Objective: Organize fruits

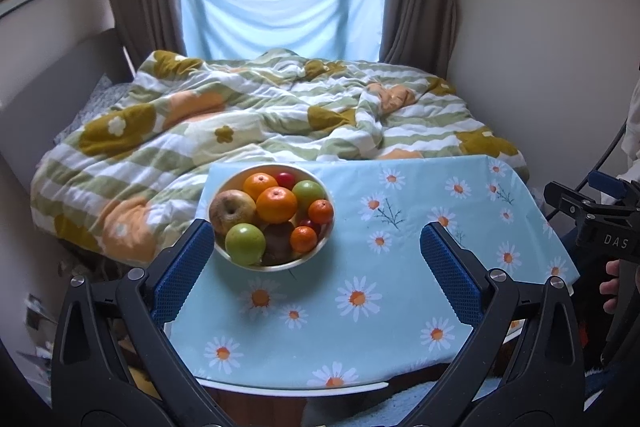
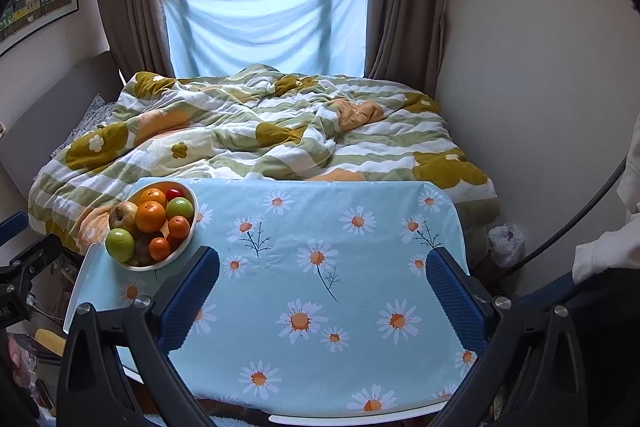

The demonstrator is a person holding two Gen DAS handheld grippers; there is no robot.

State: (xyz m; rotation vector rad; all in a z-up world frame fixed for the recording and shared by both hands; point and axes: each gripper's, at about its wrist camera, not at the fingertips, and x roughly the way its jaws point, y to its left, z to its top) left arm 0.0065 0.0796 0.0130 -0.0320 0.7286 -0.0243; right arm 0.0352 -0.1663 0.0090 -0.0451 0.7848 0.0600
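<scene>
All fruits (image 1: 276,205) sit piled in bowl (image 1: 324,189) on desk (image 1: 400,267), none loose; fits sorted or unsorted; left tool (image 1: 316,263) and right tool (image 2: 322,287) both spread wide, holding nothing

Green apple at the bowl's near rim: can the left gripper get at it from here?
Probably yes. The left gripper is open, and the green apple sits uncovered at the near edge of the bowl, just ahead of its left finger, nothing between.

Rumpled quilt (image 2: 260,139), daisy tablecloth (image 2: 320,267)
</scene>
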